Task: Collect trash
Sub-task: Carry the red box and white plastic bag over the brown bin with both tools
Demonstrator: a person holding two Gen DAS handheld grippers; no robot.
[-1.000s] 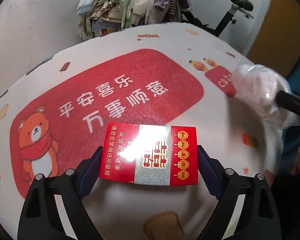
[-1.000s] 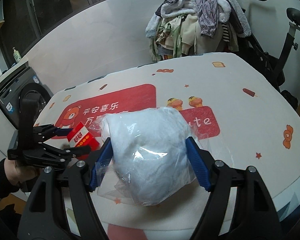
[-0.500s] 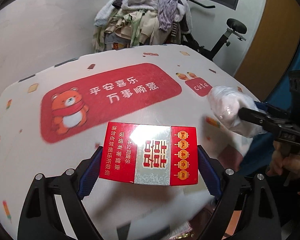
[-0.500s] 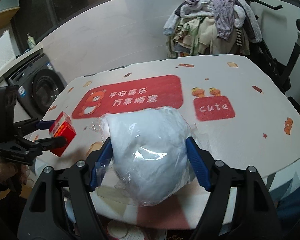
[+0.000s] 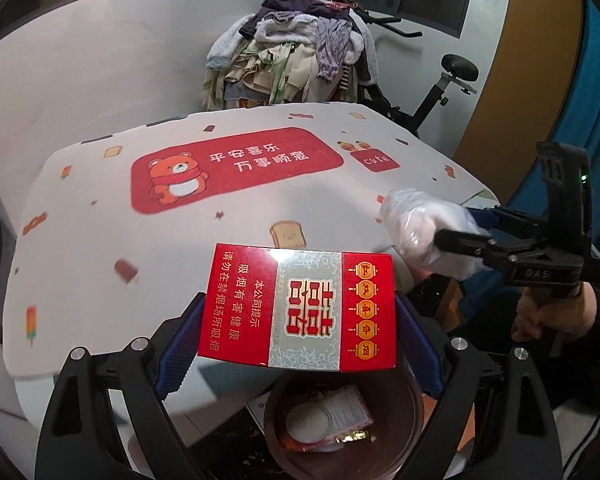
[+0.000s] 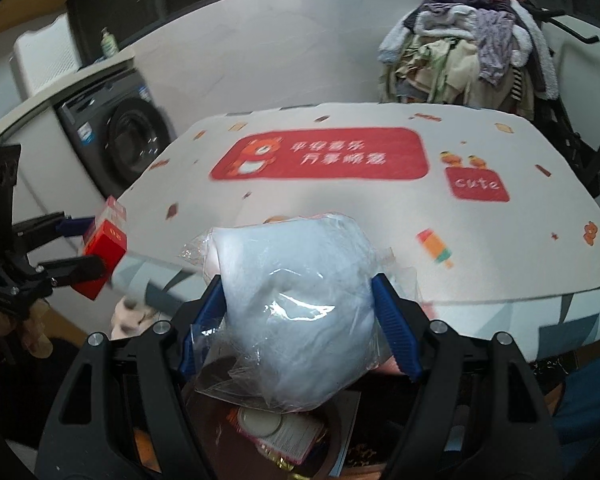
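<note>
My left gripper (image 5: pixel 298 316) is shut on a red cigarette box (image 5: pixel 298 306) and holds it past the table's front edge, above a dark round trash bin (image 5: pixel 410 416) with wrappers inside. My right gripper (image 6: pixel 300 300) is shut on a white wad in a clear plastic bag (image 6: pixel 300 300), also held over the bin (image 6: pixel 332 432). The right gripper with its bag (image 5: pixel 424 236) shows at the right of the left wrist view. The left gripper with the box (image 6: pixel 104 248) shows at the left of the right wrist view.
The table (image 5: pixel 100 240) wears a white cloth with a red bear banner (image 5: pixel 236 168). A clothes pile (image 5: pixel 292 68) and an exercise bike (image 5: pixel 440 96) stand behind it. A washing machine (image 6: pixel 120 140) stands to the left.
Both grippers have pulled back from over the table to beyond its front edge with their loads. The trash bin has come into view below them.
</note>
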